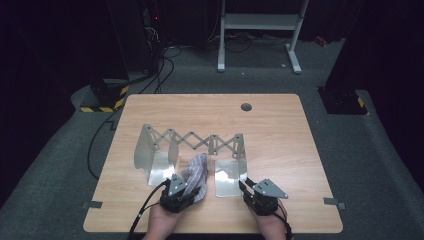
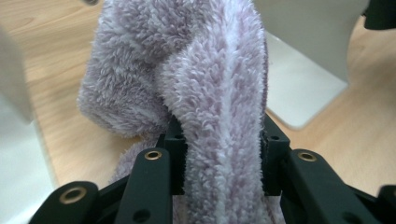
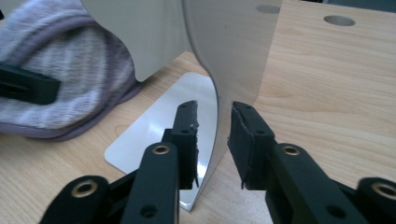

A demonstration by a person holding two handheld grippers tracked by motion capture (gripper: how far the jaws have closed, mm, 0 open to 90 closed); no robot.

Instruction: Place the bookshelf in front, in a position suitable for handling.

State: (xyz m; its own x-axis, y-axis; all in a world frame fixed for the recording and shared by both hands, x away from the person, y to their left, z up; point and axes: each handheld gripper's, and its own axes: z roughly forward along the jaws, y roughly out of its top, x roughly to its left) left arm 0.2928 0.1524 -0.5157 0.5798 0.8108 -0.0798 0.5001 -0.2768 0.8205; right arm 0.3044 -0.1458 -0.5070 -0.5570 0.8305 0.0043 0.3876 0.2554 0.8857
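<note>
1. Table [image 1: 280, 135] carries a metal rack [image 1: 192, 145].
2. Towel [image 2: 205, 93] lies between the rack's plates, clamped in the left gripper [image 2: 219, 154].
3. Right gripper [image 3: 212, 135] jaws stand apart astride a plate [image 3: 233, 51].

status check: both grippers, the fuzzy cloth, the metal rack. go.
Left gripper shut on purple fleece cloth. Right gripper open, jaws either side of metal rack's upright plate. Cloth hangs over rack's middle bay; nothing in the way.
</note>
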